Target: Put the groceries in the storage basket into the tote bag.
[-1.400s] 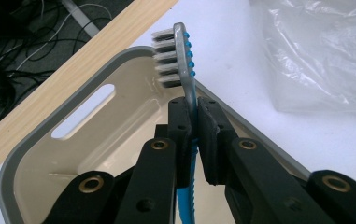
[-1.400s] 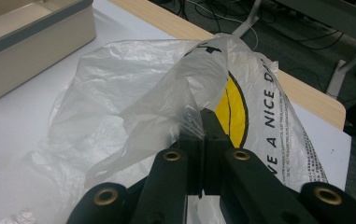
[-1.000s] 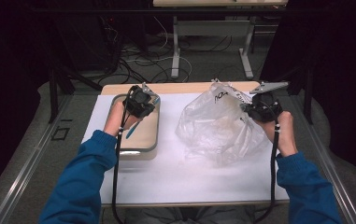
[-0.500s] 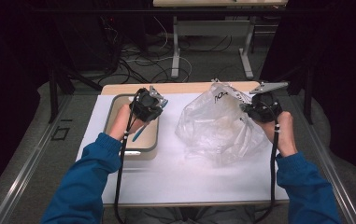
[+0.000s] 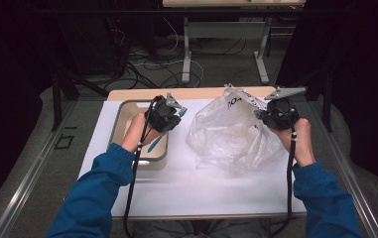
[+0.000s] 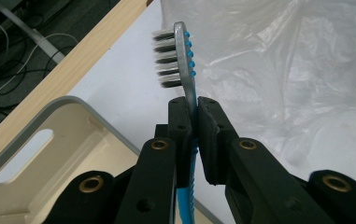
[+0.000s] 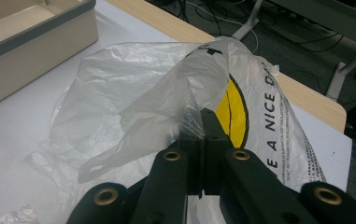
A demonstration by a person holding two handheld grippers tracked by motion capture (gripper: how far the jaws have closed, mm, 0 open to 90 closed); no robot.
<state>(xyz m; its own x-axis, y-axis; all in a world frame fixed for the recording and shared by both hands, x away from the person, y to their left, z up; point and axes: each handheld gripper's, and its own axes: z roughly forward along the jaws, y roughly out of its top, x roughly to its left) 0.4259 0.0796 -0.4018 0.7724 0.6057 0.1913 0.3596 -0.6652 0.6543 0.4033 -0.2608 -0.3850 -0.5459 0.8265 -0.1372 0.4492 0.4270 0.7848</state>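
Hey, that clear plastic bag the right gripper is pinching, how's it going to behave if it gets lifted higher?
The plastic bag looks thin and crumpled, so it will probably sag and fold rather than keep its shape. The right gripper pinches only a gathered edge, so the film may slip or stretch. It seems very light, so its mouth likely won't stay open unaided.

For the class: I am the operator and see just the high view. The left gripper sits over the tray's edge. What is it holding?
Observer: The left gripper is shut on a toothbrush, clamped at the neck, head sticking out past the jaws.
Operator: What colour is it?
Observer: Blue handle, grey head with blue dots on its back, dark and white bristles.
Operator: And the right gripper?
Observer: The right gripper pinches the plastic bag; print on it reads "A NICE" beside a yellow shape.
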